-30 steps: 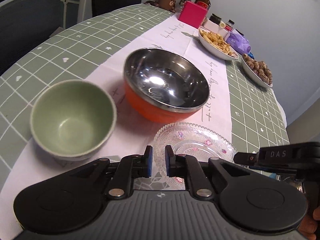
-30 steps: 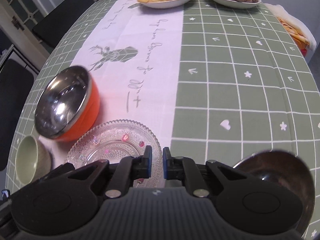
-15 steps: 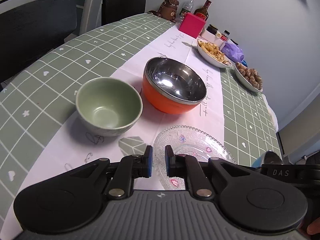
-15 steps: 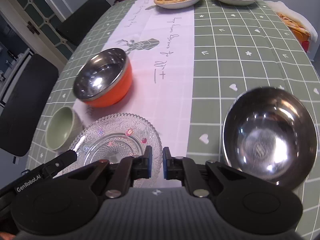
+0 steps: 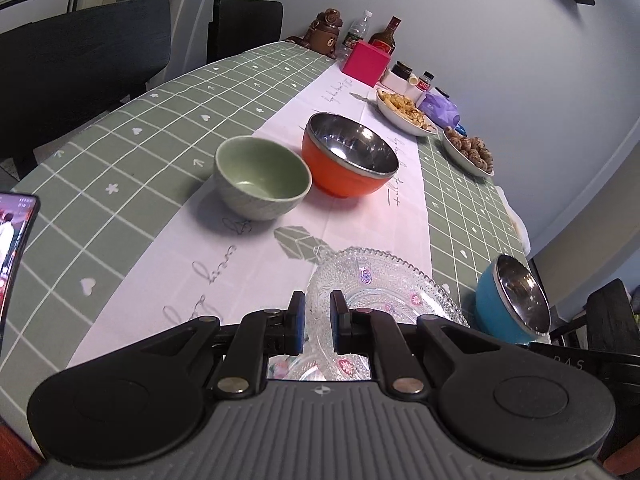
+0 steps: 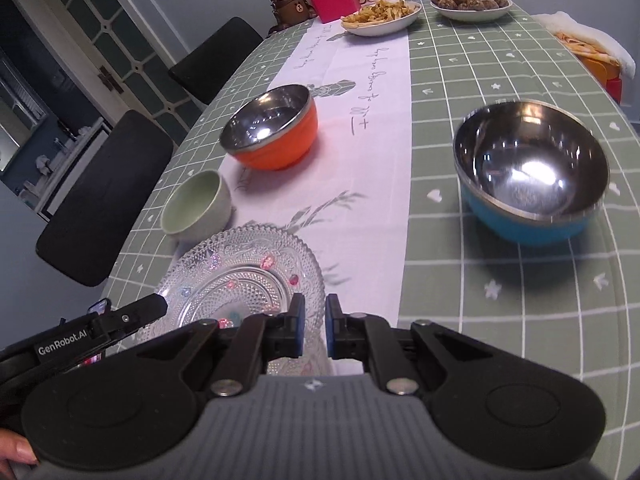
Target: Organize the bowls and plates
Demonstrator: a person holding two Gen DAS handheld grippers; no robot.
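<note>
A clear patterned glass plate (image 5: 384, 288) (image 6: 244, 276) lies on the white runner near the table's front edge. A green ceramic bowl (image 5: 262, 178) (image 6: 196, 204) stands beyond it, with an orange steel-lined bowl (image 5: 350, 154) (image 6: 272, 132) behind. A blue steel-lined bowl (image 5: 512, 300) (image 6: 528, 176) stands to the right on the green cloth. My left gripper (image 5: 318, 322) hovers over the plate's near left rim, jaws nearly shut, holding nothing. My right gripper (image 6: 314, 330) hovers at the plate's near right rim, jaws nearly shut, holding nothing.
Two white dishes of food (image 6: 380, 16) (image 6: 472, 4), a pink box (image 5: 366, 62), bottles and a brown bear figure (image 6: 286, 4) stand at the far end. Dark chairs (image 6: 104, 196) line the left side. A phone (image 5: 16, 248) lies at the left edge.
Both grippers have pulled back and risen from the table, so all the bowls and the plate look farther away. The blue bowl has come into full view. Jaws have stayed nearly shut.
</note>
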